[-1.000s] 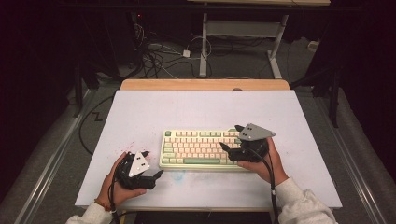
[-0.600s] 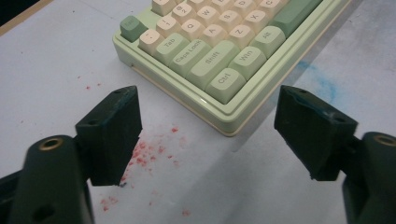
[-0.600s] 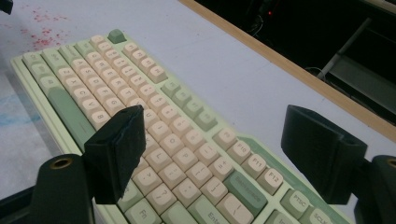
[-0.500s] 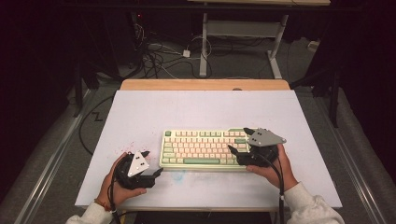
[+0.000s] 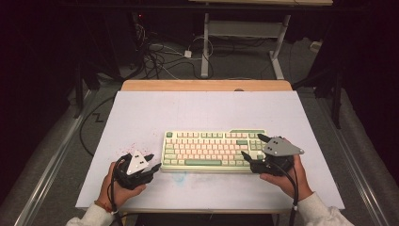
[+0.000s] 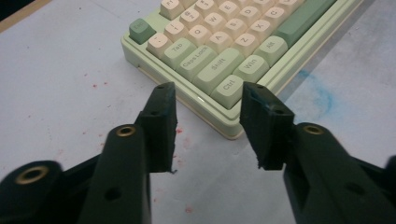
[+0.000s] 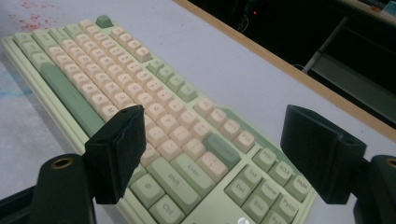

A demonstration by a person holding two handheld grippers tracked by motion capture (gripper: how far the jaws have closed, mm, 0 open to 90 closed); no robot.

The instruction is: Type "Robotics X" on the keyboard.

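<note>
Two grippers flank the pale green and cream plastic keyboard (image 5: 211,150): the left gripper (image 6: 208,116) has just been closing, half open and empty at its corner; the right gripper (image 7: 212,149), wide and empty, has slid to its end, likely for lifting.

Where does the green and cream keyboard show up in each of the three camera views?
High view: the green and cream keyboard lies at lower centre.
Left gripper view: its Ctrl corner sits top centre.
Right gripper view: it runs diagonally from top left.
Shared landmark: the long green space bar.
</note>
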